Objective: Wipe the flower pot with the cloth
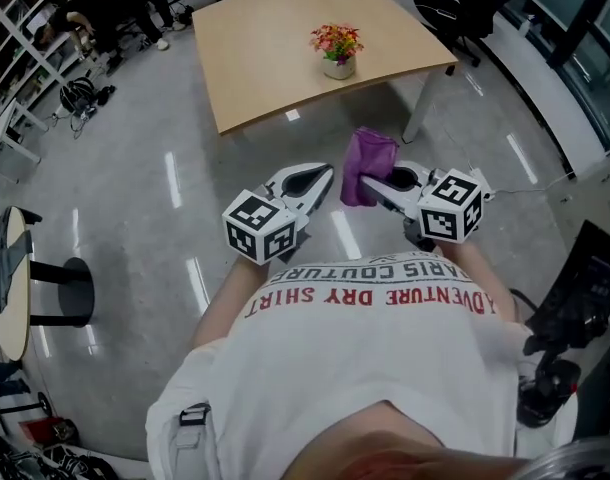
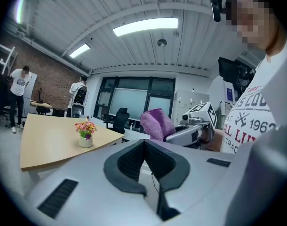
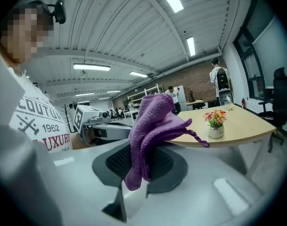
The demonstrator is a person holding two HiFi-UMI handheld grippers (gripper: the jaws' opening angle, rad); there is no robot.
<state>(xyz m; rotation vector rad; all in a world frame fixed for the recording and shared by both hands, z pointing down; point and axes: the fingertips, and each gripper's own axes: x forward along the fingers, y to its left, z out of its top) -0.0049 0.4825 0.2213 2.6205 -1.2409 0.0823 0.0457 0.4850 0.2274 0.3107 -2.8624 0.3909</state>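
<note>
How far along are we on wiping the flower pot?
Done: the purple cloth is gripped in the right claw. In hand: that claw and the left claw, shut and empty, are held short of the table. Left: the flower pot stands on the table, far from the cloth, so all the wiping remains.
</note>
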